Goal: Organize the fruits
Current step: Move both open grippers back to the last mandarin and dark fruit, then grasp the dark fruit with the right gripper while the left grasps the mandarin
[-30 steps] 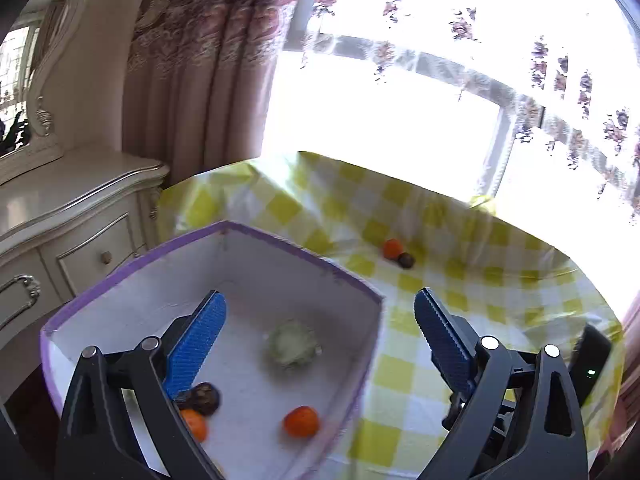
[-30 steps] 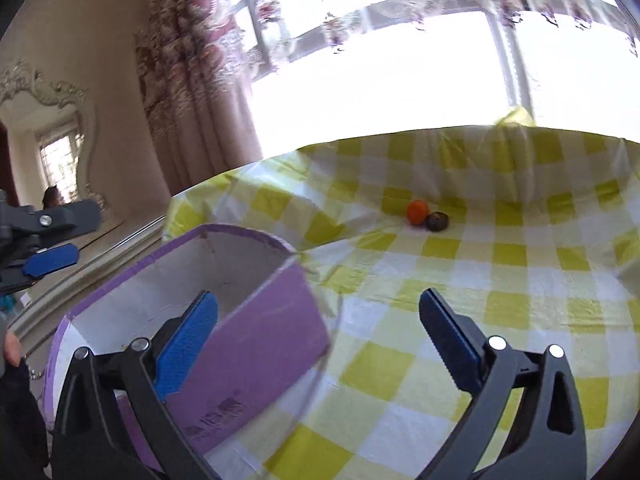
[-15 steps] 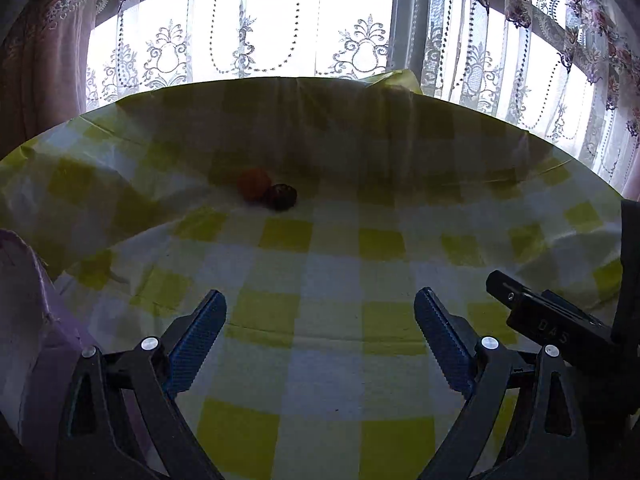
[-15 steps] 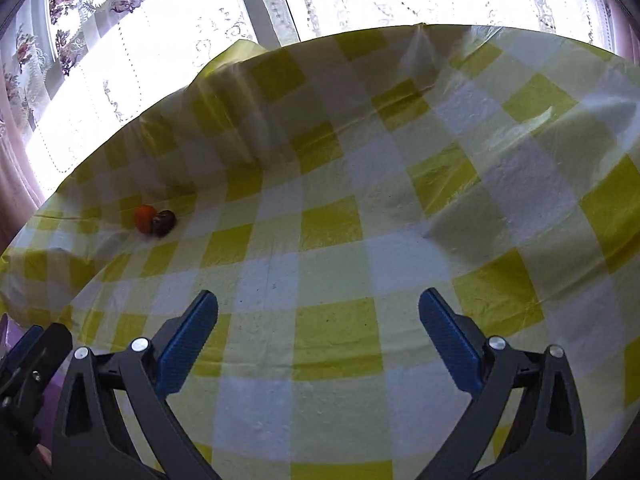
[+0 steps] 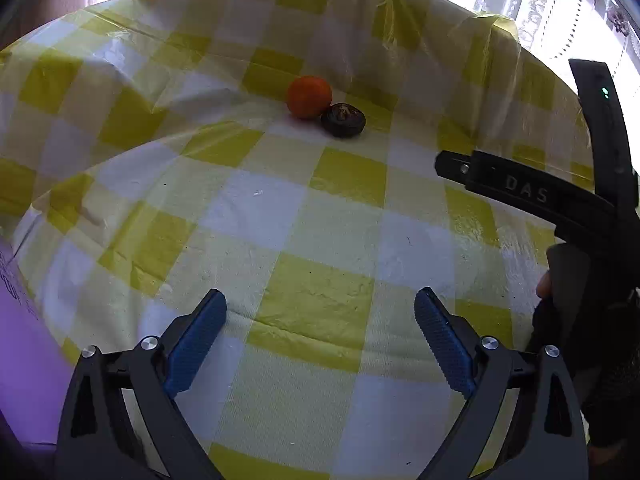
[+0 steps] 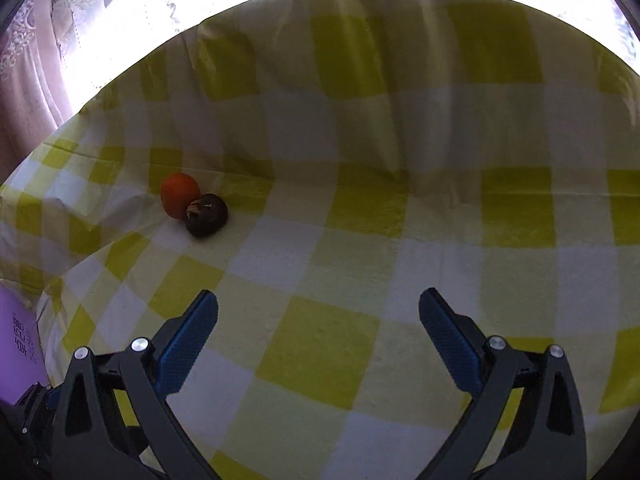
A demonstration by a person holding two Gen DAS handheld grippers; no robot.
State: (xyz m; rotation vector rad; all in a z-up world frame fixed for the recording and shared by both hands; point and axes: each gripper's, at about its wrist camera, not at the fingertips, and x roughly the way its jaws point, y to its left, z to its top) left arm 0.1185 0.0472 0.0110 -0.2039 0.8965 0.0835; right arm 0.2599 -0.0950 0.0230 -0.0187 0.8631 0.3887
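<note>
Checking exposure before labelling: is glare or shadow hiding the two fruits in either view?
Left wrist view: window blown out at top, orange fruit and dark fruit evenly lit, sharp. Right wrist view: backlit, cloth dimmer, both fruits still distinct; fisheye bends the table edge.

A yellow-checked tablecloth (image 5: 328, 216) covers the table before a bright window (image 6: 132, 12) with lace curtains (image 5: 560, 4).

Tablecloth (image 5: 320, 208): yellow-and-white check, matt woven cloth on the flat top, creased with a plastic-like sheen toward the table's far edge. Orange fruit (image 5: 309, 96): smooth, slightly glossy skin. Dark fruit (image 5: 343, 119): dull, rough rind. Left gripper (image 5: 320, 312) and right gripper (image 6: 318, 312): matt black plastic, bright metal screw heads, blue ribbed pads (image 5: 196, 340). Purple box (image 5: 24, 360): matt, card-like.
</note>
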